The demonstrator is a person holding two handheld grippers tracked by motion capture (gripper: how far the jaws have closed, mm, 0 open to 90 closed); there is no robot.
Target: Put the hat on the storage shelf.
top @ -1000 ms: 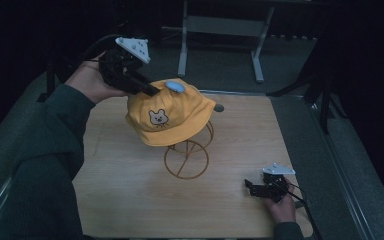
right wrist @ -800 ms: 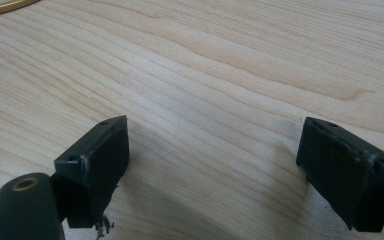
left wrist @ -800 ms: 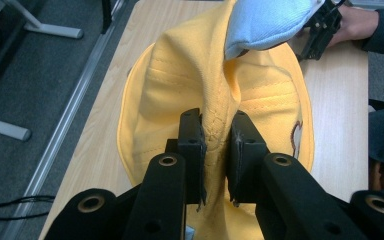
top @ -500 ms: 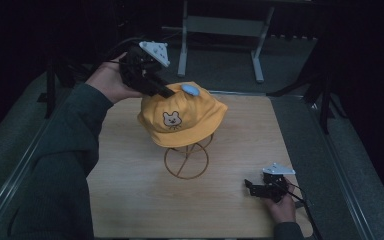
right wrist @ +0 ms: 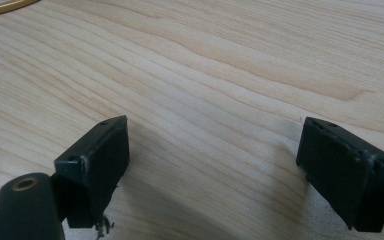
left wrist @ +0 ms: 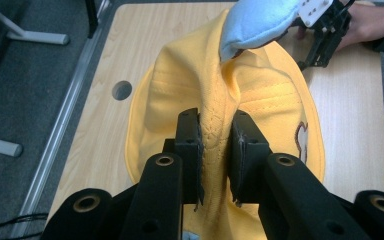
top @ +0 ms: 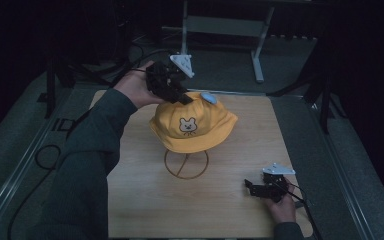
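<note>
Left tongs (left wrist: 215, 145) pinch a fold of the yellow hat (top: 194, 125), seemingly over its wire stand (top: 186, 163); right tongs (right wrist: 215, 165) gape wide, empty, on the worktop (top: 145, 200).

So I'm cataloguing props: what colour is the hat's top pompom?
Light blue pompom on the yellow hat, clearest in the left gripper view.
</note>
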